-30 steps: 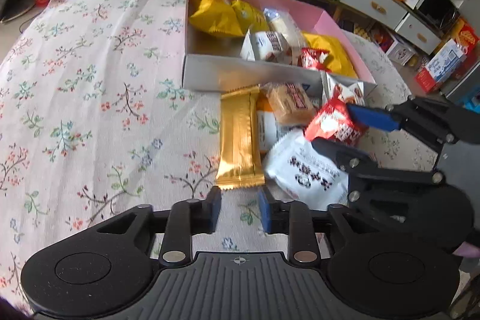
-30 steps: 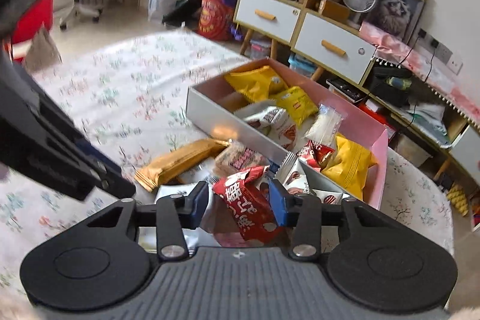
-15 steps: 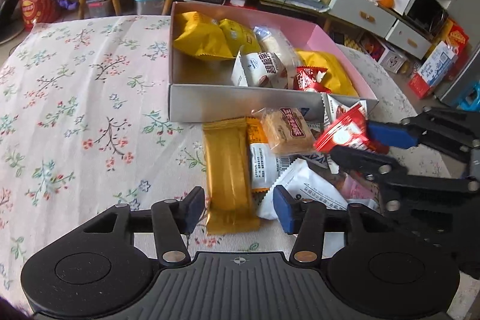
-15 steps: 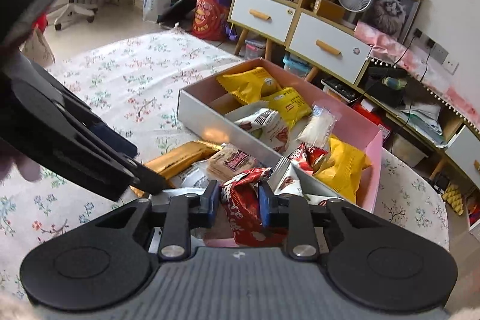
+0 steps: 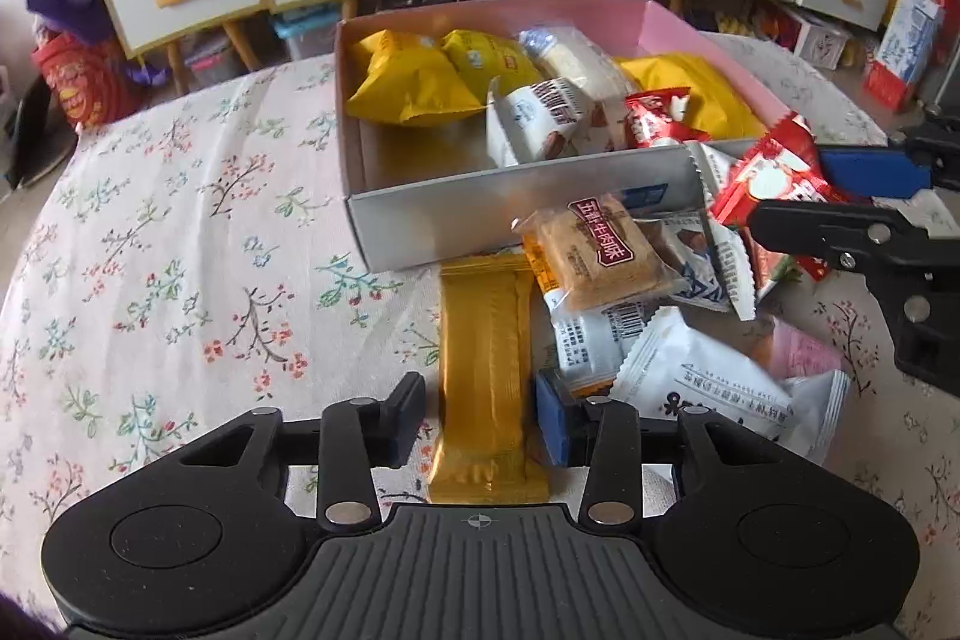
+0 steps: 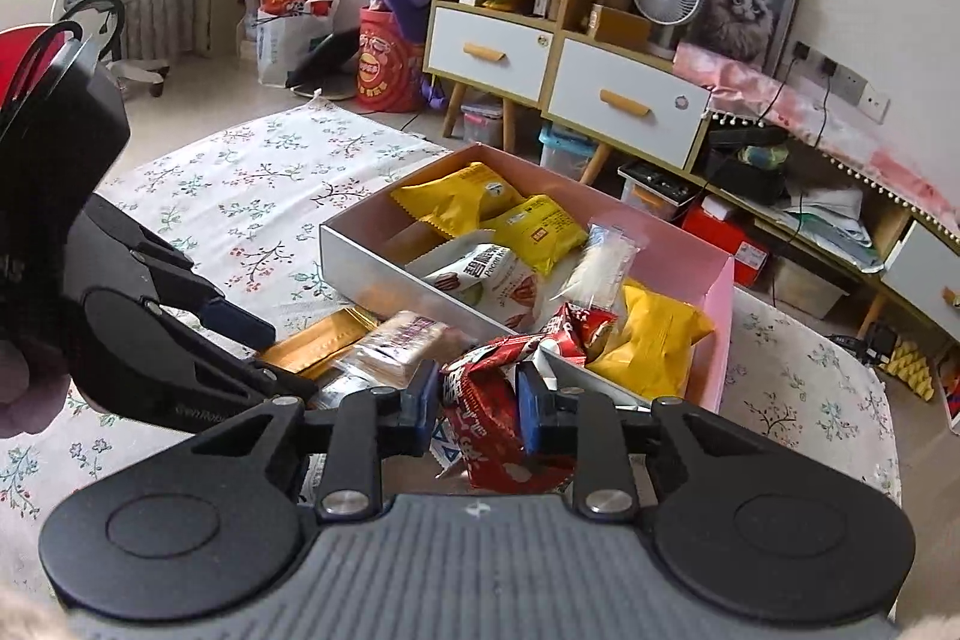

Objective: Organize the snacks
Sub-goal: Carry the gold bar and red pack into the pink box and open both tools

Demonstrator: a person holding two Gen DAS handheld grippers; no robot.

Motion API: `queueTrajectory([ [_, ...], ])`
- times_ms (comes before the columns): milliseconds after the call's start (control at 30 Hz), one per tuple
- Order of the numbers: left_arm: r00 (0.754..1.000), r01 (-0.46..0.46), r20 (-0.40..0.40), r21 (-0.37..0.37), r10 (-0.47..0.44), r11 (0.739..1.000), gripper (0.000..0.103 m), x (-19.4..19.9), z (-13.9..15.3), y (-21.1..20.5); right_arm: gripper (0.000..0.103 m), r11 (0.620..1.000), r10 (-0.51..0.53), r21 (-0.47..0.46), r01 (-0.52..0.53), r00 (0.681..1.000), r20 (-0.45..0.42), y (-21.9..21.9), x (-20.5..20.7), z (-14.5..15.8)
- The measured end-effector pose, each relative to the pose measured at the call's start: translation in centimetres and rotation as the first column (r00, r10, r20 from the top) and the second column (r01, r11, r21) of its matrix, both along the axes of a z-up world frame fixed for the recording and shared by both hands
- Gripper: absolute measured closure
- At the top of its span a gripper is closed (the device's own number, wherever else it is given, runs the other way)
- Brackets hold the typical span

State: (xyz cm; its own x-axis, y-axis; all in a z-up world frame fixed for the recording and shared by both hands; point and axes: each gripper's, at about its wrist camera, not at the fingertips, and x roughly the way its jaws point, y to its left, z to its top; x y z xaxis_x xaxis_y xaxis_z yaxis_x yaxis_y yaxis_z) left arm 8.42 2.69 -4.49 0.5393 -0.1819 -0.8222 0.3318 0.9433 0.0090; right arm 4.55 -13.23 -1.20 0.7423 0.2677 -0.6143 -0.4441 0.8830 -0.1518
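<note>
A long gold snack bar lies flat on the floral cloth in front of the box. My left gripper straddles its near end, jaws closing, with a thin gap still showing at the left finger. From the right wrist view, the left gripper sits low by the gold bar. My right gripper is shut on a crumpled red snack packet, held just off the pile. The left wrist view shows this right gripper with the red packet at the box's near right corner.
A silver box with a pink inside holds yellow bags, a white packet and a red one. Loose snacks lie heaped before it: a brown biscuit pack and white packets. Drawers and shelves stand beyond the table.
The left gripper opened wider, slid forward over the gold bar's end and narrowed again. The right gripper's jaws shut on the red packet and have since stayed still.
</note>
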Motion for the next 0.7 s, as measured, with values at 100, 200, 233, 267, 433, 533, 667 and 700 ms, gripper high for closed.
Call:
queueTrajectory([
  [100,1.000,-0.019,-0.005,0.013,0.019,1.000,0.074,0.2,0.2,0.3,0.079,1.000,-0.011,0.000,0.011,1.000,-0.002,0.0,0.1,-0.1],
  [200,1.000,-0.025,0.004,0.028,0.025,0.999,0.076,0.2,0.1,0.4,0.079,1.000,-0.023,0.012,0.023,1.000,-0.004,-0.4,0.3,0.1],
  [233,1.000,-0.026,0.008,0.035,0.026,0.999,0.076,0.2,0.1,0.4,0.079,0.999,-0.026,0.019,0.026,1.000,-0.006,-0.5,0.3,0.1],
  [267,1.000,-0.028,0.011,0.040,0.028,0.999,0.077,0.1,0.2,0.4,0.079,0.999,-0.029,0.026,0.029,1.000,-0.010,-0.6,0.3,0.2],
  [433,0.999,-0.040,0.011,0.039,0.040,0.998,0.077,0.0,0.3,1.0,0.079,0.998,-0.042,0.038,0.042,0.999,-0.005,-0.8,0.4,0.4],
  [533,0.999,-0.051,0.016,0.028,0.050,0.998,0.077,0.0,0.6,1.4,0.079,0.996,-0.057,0.061,0.057,0.998,-0.006,-1.1,0.5,0.6],
  [667,0.997,-0.072,0.032,-0.004,0.073,0.997,0.077,-0.2,1.5,2.3,0.079,0.990,-0.093,0.105,0.094,0.996,-0.010,-2.0,0.9,1.0],
  [700,0.996,-0.078,0.038,-0.013,0.078,0.997,0.077,-0.3,1.8,2.6,0.079,0.987,-0.105,0.119,0.106,0.994,-0.013,-2.3,1.0,1.0],
])
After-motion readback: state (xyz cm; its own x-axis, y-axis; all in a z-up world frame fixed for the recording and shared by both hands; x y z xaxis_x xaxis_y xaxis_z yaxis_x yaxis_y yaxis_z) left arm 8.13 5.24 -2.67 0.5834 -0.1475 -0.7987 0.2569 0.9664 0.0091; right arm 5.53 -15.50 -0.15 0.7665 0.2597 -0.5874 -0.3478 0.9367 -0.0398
